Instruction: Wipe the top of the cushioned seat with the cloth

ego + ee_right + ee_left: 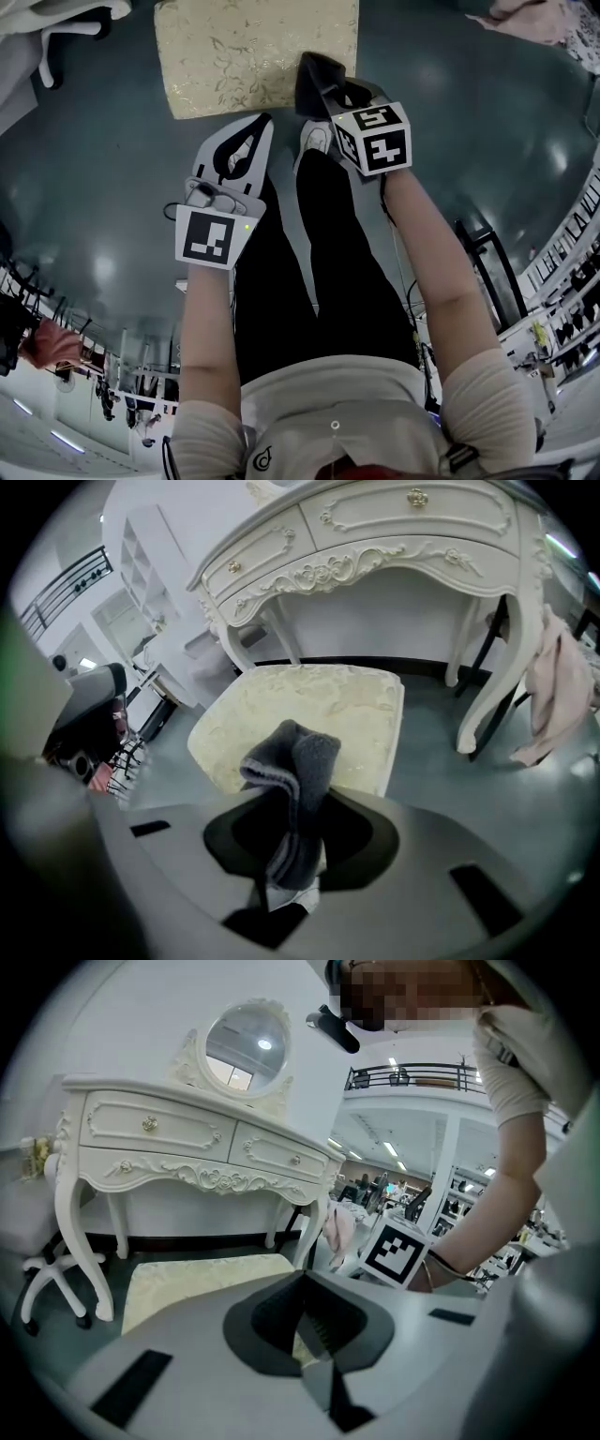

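The cushioned seat [253, 56] is a cream-gold brocade square on the floor ahead of me, also showing in the left gripper view [187, 1283] and the right gripper view [309, 714]. My right gripper [319, 84] is shut on a dark grey cloth [291, 780], which sticks up out of the jaws near the seat's near right corner [323, 75]. Contact between cloth and cushion cannot be told. My left gripper [261, 122] hangs just short of the seat's near edge. Its jaws [305, 1283] meet with nothing between them.
A white carved dressing table [187, 1138] with an oval mirror [246, 1049] stands behind the seat. A pink garment [553, 696] hangs by its right leg. A white chair base [56, 1279] stands at the left. My white shoe [317, 136] is beside the seat.
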Demonstrator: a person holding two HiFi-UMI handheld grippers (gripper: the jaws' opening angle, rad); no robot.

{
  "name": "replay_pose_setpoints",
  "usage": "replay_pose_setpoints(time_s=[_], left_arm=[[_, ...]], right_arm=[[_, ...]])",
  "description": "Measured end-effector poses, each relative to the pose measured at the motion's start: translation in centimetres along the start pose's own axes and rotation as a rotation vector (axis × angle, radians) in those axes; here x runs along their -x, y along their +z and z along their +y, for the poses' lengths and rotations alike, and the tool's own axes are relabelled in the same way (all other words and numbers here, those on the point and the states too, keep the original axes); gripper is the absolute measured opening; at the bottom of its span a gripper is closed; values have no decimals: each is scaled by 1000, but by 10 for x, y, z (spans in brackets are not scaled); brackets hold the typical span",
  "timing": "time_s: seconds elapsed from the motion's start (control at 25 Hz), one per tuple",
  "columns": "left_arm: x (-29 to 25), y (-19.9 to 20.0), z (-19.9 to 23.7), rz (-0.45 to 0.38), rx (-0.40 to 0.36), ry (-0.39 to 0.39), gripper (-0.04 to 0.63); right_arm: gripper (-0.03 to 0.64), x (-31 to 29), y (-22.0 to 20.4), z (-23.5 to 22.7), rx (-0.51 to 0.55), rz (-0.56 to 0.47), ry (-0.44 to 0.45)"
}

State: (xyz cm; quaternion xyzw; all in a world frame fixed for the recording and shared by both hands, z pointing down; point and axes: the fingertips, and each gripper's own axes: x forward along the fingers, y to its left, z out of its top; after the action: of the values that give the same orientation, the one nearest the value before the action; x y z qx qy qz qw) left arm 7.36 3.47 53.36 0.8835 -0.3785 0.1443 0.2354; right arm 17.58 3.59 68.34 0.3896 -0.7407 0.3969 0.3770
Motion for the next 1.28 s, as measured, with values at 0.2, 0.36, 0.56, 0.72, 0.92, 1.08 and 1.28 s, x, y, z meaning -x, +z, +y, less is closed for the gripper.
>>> replay_pose_setpoints(time_s=[0.2, 0.36, 0.56, 0.72, 0.92, 1.08, 1.28], left_arm=[[-10, -1, -15, -1, 13, 3, 14], [-17, -4, -23, 2, 9, -7, 14], [-25, -6, -33, 10, -1, -28, 14], [-29, -9, -39, 15, -1, -42, 14], [-25, -5, -45, 3, 5, -49, 14], [-14, 0, -44, 3, 0, -62, 14], [10, 11, -30, -22, -20, -50, 14]], right_arm=[[92, 14, -14, -32, -3, 9, -38], [89, 20, -26, -58, 8, 27, -100], [84, 23, -43, -79, -54, 35, -149], [83, 29, -48, -88, -65, 33, -181], [83, 43, -44, -91, -89, -13, -212], [83, 61, -30, -83, -93, -62, -229], [83, 76, -2, -52, -65, -122, -209]])
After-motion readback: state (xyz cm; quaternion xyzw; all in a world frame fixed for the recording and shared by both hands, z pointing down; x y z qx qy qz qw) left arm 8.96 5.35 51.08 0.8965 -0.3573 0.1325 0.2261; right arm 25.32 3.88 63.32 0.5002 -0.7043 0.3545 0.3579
